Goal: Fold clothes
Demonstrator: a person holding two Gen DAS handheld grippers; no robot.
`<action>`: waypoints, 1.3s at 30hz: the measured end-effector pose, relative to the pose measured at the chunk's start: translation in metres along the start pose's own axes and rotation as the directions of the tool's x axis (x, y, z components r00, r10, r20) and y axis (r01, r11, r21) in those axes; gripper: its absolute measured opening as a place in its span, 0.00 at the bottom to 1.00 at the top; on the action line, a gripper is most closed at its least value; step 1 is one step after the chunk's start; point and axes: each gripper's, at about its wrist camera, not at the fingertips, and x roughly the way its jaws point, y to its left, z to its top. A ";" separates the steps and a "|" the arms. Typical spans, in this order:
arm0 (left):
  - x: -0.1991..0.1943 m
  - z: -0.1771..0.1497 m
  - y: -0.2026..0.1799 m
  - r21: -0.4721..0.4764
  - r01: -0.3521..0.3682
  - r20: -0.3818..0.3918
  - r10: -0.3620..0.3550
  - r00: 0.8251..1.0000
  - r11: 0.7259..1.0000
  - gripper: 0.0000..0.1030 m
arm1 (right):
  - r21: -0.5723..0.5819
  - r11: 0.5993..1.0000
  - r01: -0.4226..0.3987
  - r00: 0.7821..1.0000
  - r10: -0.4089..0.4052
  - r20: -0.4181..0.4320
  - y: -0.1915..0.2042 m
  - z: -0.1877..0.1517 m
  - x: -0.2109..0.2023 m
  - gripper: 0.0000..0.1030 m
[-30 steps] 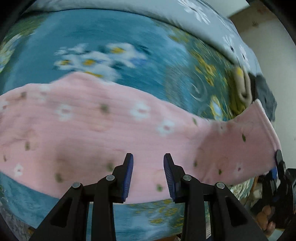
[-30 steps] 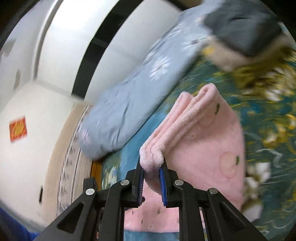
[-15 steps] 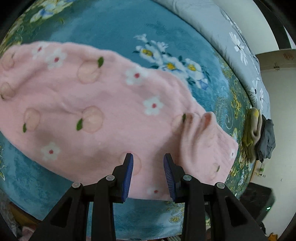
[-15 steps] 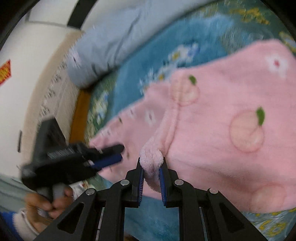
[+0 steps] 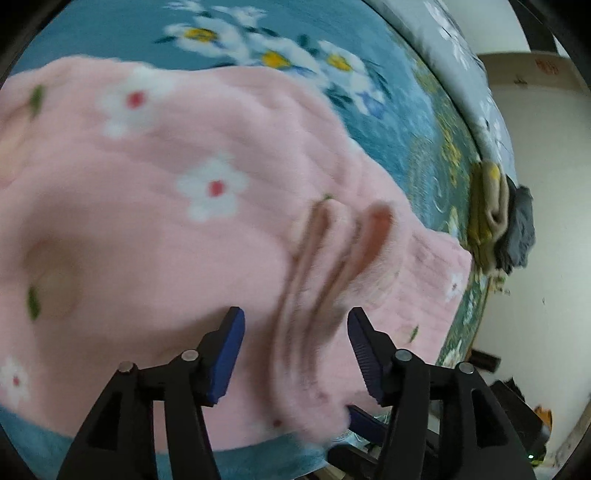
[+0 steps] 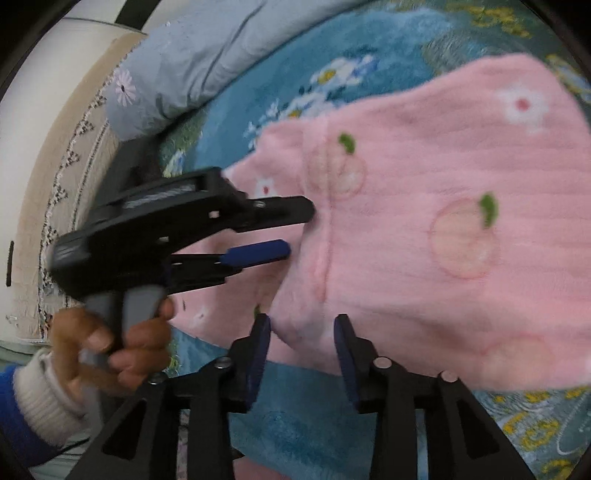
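A pink fleece garment (image 5: 155, 206) with white flowers and peach prints lies spread on the teal floral blanket (image 5: 110, 33). My left gripper (image 5: 295, 350) hangs just over its near edge. Its jaws are opening, with a blurred raised fold (image 5: 325, 266) of the pink fabric between them, untouched by the pads. In the right wrist view the garment (image 6: 443, 229) fills the right side. My right gripper (image 6: 302, 347) is also opening, a pink corner lying loose between its fingers. The left gripper (image 6: 295, 230) shows there too, held by a hand (image 6: 110, 343) and pointing at the garment's edge.
A grey-blue duvet (image 6: 207, 55) with daisies lies along the far side of the bed. A small stack of folded clothes (image 5: 495, 218), yellow-beige and dark grey, sits at the bed's far right end. White wall (image 5: 546, 184) beyond. The blanket's near edge (image 6: 303, 424) is below my fingers.
The right gripper has let go of the pink fold it pinched and its jaws stand wider. The left gripper has come down closer to the garment and spread wider.
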 end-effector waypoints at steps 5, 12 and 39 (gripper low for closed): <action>0.020 0.011 -0.015 0.060 0.010 -0.044 -0.007 0.999 0.998 0.66 | 0.099 0.994 0.053 0.995 -0.061 0.078 -0.033 -0.003 -0.037 0.43; 0.025 0.012 -0.042 0.135 -0.034 -0.012 0.036 0.999 0.990 0.33 | 0.236 0.964 0.122 0.978 -0.157 0.138 -0.081 0.000 -0.067 0.43; 0.002 0.009 0.035 0.009 -0.177 0.066 0.176 0.982 0.984 0.18 | 0.313 0.944 0.108 0.982 -0.151 0.116 -0.105 0.013 -0.044 0.43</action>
